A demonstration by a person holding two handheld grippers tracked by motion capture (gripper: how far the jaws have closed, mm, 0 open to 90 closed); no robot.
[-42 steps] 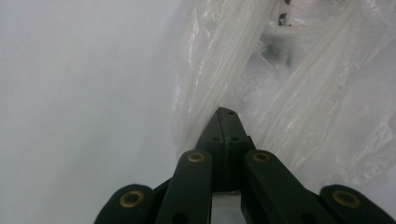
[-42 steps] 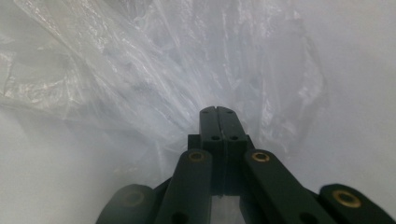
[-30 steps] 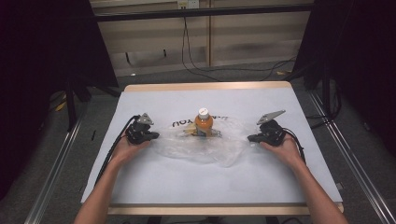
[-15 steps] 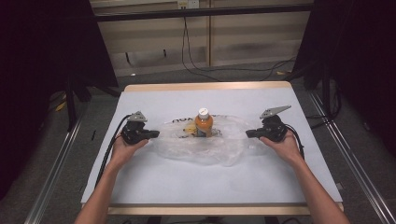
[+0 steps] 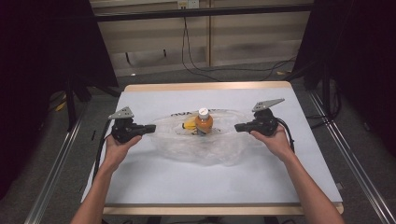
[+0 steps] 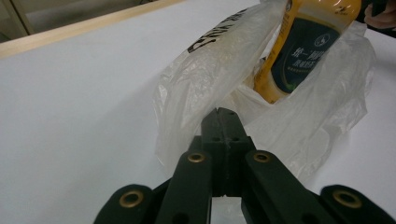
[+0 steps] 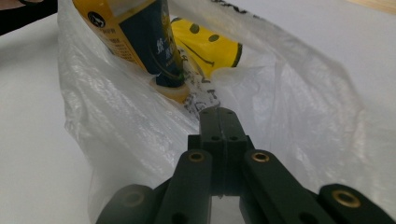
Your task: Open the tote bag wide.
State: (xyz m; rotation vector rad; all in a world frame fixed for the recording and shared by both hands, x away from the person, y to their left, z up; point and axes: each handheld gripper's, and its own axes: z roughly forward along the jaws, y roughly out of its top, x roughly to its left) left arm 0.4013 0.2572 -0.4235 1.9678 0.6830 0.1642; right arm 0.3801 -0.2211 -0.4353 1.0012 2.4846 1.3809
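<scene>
A clear plastic bag [image 5: 201, 147] lies mid-table with an orange drink bottle [image 5: 203, 122] upright inside and a yellow packet [image 5: 188, 125] beside it. My left gripper [image 5: 152, 127] is shut on the bag's left edge and holds it off the table. My right gripper [image 5: 238, 127] is shut on the right edge at about the same height. In the left gripper view the closed jaws of that gripper [image 6: 222, 116] pinch the film [image 6: 205, 79] in front of the bottle [image 6: 303, 46]. In the right gripper view that gripper [image 7: 219, 114] pinches the bag [image 7: 116, 130] near the bottle [image 7: 149, 42] and packet [image 7: 210, 46].
The white table [image 5: 187, 186] has a wooden rim at its far edge [image 5: 205, 87]. Cables [image 5: 196, 60] lie on the floor behind it. Metal rails [image 5: 51, 177] run along both sides.
Both grippers have risen with the bag's edges in them. The bag's sides now stand up around the bottle, and the printed lettering has lifted off the table.
</scene>
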